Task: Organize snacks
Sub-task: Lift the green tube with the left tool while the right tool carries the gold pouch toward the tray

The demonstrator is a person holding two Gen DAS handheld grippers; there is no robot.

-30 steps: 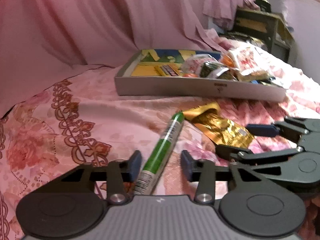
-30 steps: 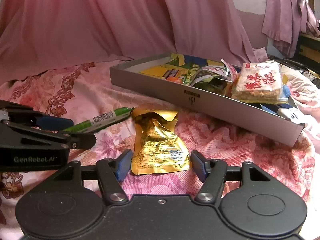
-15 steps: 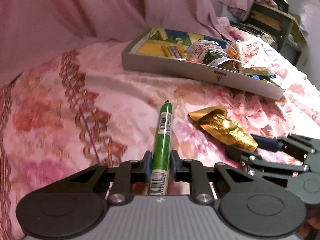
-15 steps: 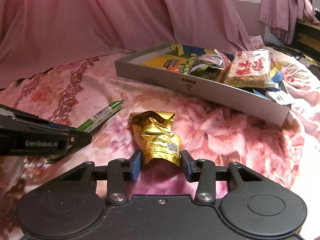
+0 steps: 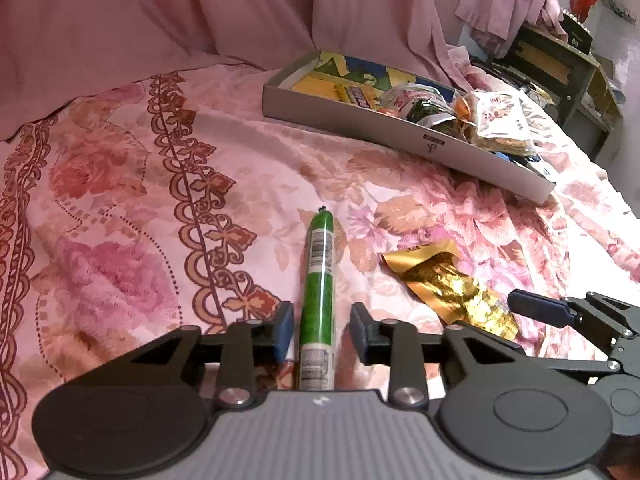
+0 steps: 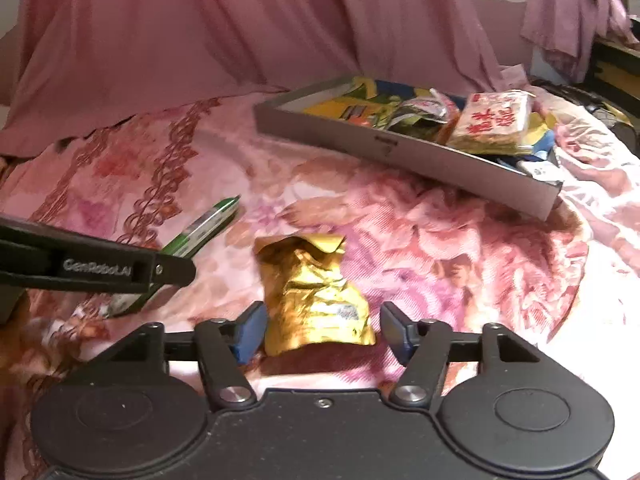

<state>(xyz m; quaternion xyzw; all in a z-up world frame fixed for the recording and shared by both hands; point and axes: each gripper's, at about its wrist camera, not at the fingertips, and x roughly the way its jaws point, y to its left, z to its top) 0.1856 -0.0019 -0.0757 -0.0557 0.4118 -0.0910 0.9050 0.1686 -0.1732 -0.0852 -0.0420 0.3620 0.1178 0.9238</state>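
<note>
With its jaws standing apart on either side of the green stick snack (image 5: 318,300), the left gripper (image 5: 319,332) holds nothing; they have just been opening, a gap shows between each blue pad and the wrapper, and the stick lies on the floral bedspread (image 5: 120,208) with its near end between the fingers and its far tip pointing away toward the tray; that placement reads as a grasp let go or being reset, since the stick is already lined up along the gripper's axis and a fresh closing would catch it squarely. The right gripper (image 6: 323,330) likewise has its jaws spread, just opened wider, straddling the lower end of the crumpled gold foil packet (image 6: 314,296) without pressing it; the packet rests flat on the cloth, just beside the stick. Both tools tilt down toward the bed from the near side, side by side, the left one's finger (image 6: 120,270) crossing the left edge of the right wrist view over the stick; the person's hands are not visible. Beyond them, well apart, the grey cardboard tray (image 5: 400,136) sits on the bedspread, already carrying several packets including a pale rice-cracker bag (image 6: 494,120), so it is probably the destination; pink drapery (image 6: 200,40) hangs behind.
</note>
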